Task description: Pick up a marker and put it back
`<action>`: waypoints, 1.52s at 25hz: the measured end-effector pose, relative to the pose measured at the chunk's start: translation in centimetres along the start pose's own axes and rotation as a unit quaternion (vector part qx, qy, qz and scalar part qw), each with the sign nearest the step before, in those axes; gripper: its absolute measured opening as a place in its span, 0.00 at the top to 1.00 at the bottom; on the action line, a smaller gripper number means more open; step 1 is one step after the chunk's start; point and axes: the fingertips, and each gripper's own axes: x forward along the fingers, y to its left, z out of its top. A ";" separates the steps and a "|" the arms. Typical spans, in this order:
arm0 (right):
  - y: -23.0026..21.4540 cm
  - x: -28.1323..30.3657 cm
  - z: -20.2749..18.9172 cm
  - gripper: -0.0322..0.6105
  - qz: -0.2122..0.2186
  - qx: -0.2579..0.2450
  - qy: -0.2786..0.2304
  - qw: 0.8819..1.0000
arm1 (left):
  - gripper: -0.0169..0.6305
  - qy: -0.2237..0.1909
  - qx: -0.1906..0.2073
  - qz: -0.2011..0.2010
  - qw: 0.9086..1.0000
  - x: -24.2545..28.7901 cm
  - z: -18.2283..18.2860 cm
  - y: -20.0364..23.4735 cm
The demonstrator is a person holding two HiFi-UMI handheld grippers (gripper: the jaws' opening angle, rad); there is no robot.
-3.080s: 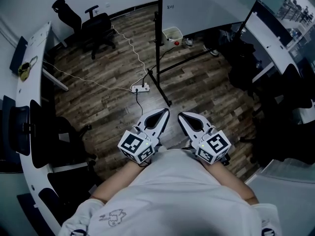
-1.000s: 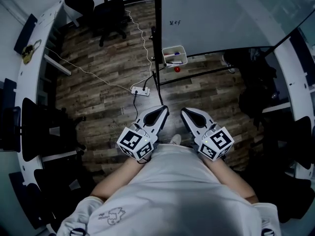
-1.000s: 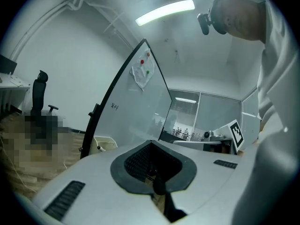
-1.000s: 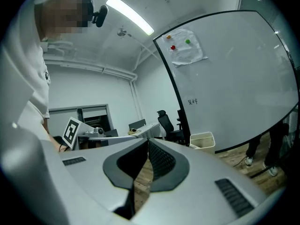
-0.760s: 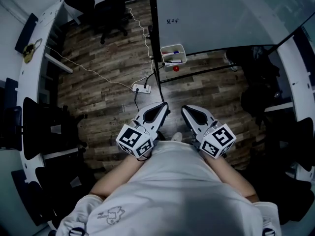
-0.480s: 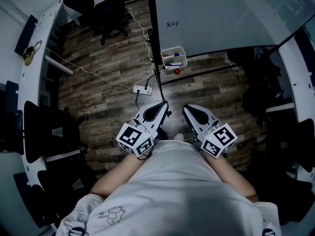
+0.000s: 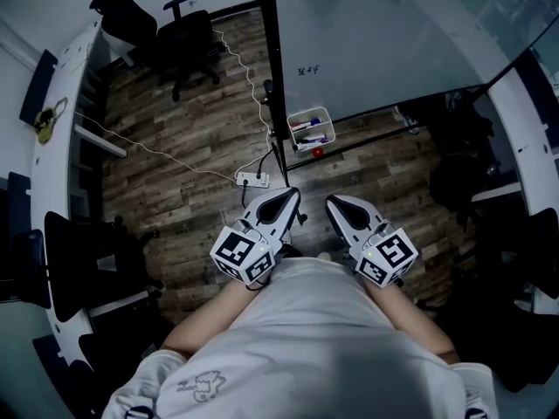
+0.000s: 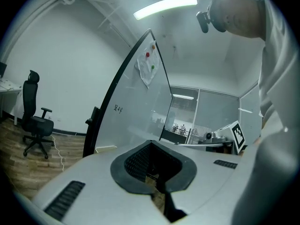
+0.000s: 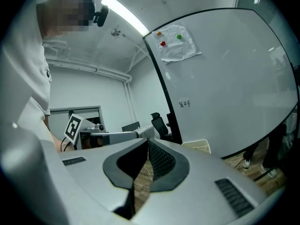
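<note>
Several markers (image 7: 307,127) lie in a white tray (image 7: 297,116) fixed at the foot of a whiteboard (image 7: 384,33). In the head view the tray is a short way beyond both grippers, above the wood floor. My left gripper (image 7: 292,195) and right gripper (image 7: 333,202) are held side by side in front of the person's body, pointing level toward the board. Both are shut with nothing between the jaws. The left gripper view shows its jaws (image 8: 151,142) meeting at the tip, the tray's edge (image 8: 106,148) just beyond. In the right gripper view the closed tip (image 9: 147,140) points beside the tray (image 9: 197,146).
The whiteboard's black stand legs (image 7: 275,147) spread over the floor. A power strip (image 7: 254,179) with a white cable lies ahead of the left gripper. An office chair (image 7: 188,40) stands far left. Curved white desks (image 7: 61,138) run along both sides, with dark chairs.
The whiteboard and its marker tray have drawn nearer to the grippers and sit lower in the head view. Both grippers stay shut, side by side.
</note>
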 end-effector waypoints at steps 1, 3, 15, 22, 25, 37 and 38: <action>-0.4 0.6 0.1 0.93 -0.006 -0.001 -0.001 1.000 | 0.97 0.000 0.004 -0.005 1.000 0.2 0.4 0.6; -1.1 1.9 0.5 0.93 -0.020 -0.010 -0.006 1.000 | 0.97 0.003 0.017 -0.014 1.000 0.7 0.9 2.0; -4.3 9.2 2.6 0.93 -0.071 -0.070 -0.010 0.995 | 0.97 0.027 0.037 -0.078 0.996 3.4 3.3 9.1; -6.6 11.0 0.5 0.93 -0.077 -0.062 0.018 0.995 | 0.97 0.037 0.024 -0.088 0.995 5.0 2.7 11.5; -7.5 11.7 -0.2 0.93 -0.072 -0.063 0.029 0.995 | 0.97 0.040 0.018 -0.086 0.995 5.6 2.2 12.0; -10.6 14.4 -3.7 0.92 -0.010 -0.094 0.102 0.990 | 0.97 0.059 -0.009 -0.042 0.997 8.1 -0.1 13.4; -10.7 14.6 -4.1 0.91 -0.001 -0.096 0.110 0.989 | 0.97 0.061 -0.011 -0.037 0.997 8.3 -0.2 13.5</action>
